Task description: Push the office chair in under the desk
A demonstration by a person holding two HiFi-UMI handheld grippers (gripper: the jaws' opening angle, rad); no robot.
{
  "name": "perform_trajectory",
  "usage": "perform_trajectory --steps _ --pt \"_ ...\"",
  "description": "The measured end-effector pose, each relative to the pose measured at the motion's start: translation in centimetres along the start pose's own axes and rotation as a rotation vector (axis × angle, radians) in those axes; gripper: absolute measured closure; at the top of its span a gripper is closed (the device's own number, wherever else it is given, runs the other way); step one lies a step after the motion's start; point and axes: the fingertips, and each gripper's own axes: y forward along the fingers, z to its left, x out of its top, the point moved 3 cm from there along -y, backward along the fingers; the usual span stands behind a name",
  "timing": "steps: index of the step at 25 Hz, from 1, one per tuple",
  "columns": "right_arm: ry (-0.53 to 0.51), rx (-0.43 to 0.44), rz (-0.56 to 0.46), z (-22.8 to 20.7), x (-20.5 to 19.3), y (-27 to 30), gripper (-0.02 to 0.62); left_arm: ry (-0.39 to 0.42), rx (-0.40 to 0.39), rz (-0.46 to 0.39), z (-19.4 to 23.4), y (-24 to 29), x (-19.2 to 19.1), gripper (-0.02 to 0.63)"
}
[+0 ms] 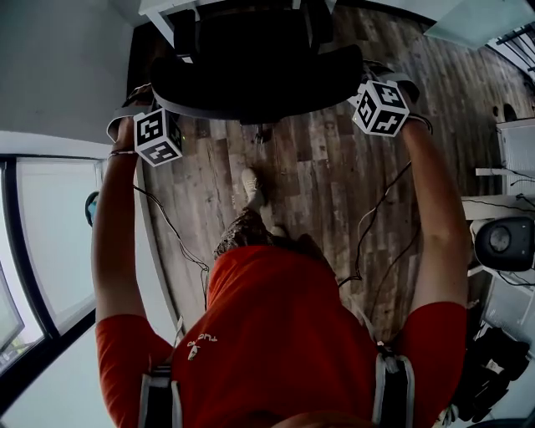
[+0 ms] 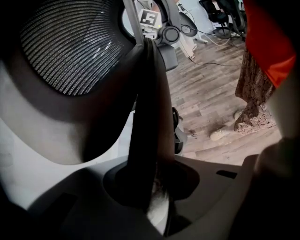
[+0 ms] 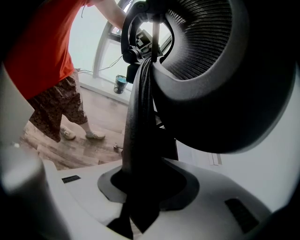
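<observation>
While left gripper (image 2: 151, 194) and right gripper (image 3: 139, 197) fingers clamp the chair (image 1: 251, 71) back's rim, push looks under way; next, even shove straight under table (image 1: 159, 8).

Left tool (image 2: 151, 190) tight on backrest rim of office chair (image 2: 70, 54).

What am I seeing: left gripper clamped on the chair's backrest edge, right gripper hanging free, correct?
No. The right gripper is clamped on the backrest edge too, as the right gripper view shows; the left gripper grips it as you said.
</observation>
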Motion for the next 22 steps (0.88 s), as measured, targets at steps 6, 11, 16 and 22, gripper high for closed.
perform_trajectory --steps 6,11,16,22 --pt "0.008 -0.001 0.002 -3.6 -0.6 2.0 0.465 0.001 0.010 -0.004 3.4 2.6 -0.9 0.523" --pt "0.022 0.006 0.014 -6.6 -1.0 4.0 0.465 -0.001 0.020 -0.012 6.3 5.1 -2.0 0.517" --pt "0.040 0.016 0.025 -9.5 -1.1 5.9 0.466 0.006 0.029 -0.021 9.2 7.1 -3.2 0.514" --pt "0.058 0.025 0.042 -13.0 -1.3 8.3 0.468 0.011 0.048 -0.032 12.4 9.5 -4.9 0.511"
